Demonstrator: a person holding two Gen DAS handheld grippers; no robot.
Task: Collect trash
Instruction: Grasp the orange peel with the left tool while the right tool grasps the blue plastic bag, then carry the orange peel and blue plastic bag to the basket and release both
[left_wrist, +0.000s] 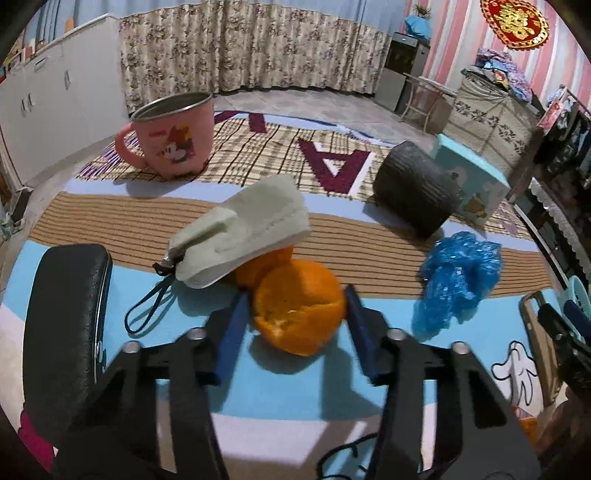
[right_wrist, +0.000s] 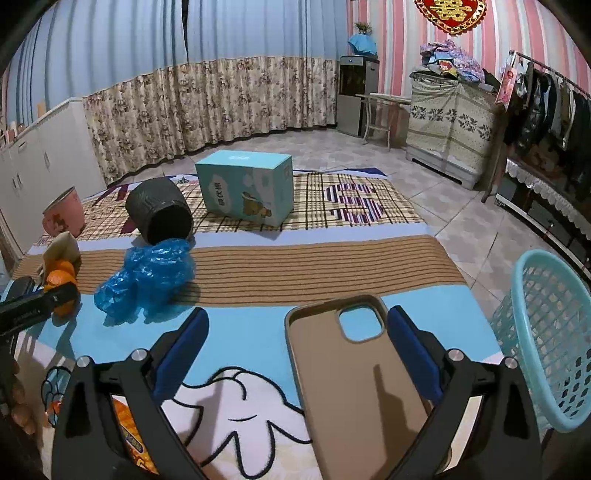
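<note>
My left claw (left_wrist: 295, 314) sits nearest the lens, its blue pads (left_wrist: 236, 325) flanking the orange peel (left_wrist: 299, 310). The jaws are half-closed and touch the peel's sides, though I cannot tell how firmly they press. The peel is a rough, hollow cup with a torn rim, its open mouth facing back toward my camera and slightly up. It lies on the blue band of the patterned mat (left_wrist: 122, 221). Just behind the peel a second orange piece (left_wrist: 258, 266) touches it, half under a pale cloth pouch (left_wrist: 243, 229). Right of the peel, apart from it, lies a crumpled blue plastic bag (left_wrist: 458, 277); bare mat separates them. Left of the peel stands a black padded case (left_wrist: 66, 325), leaving open room. Far behind are a pink mug (left_wrist: 173, 140) and a tipped dark cup (left_wrist: 417, 192).

My right claw (right_wrist: 299, 347) stands wide, holding nothing, over a tan phone case (right_wrist: 354, 387); a turquoise mesh basket (right_wrist: 546, 332) is beside it.
</note>
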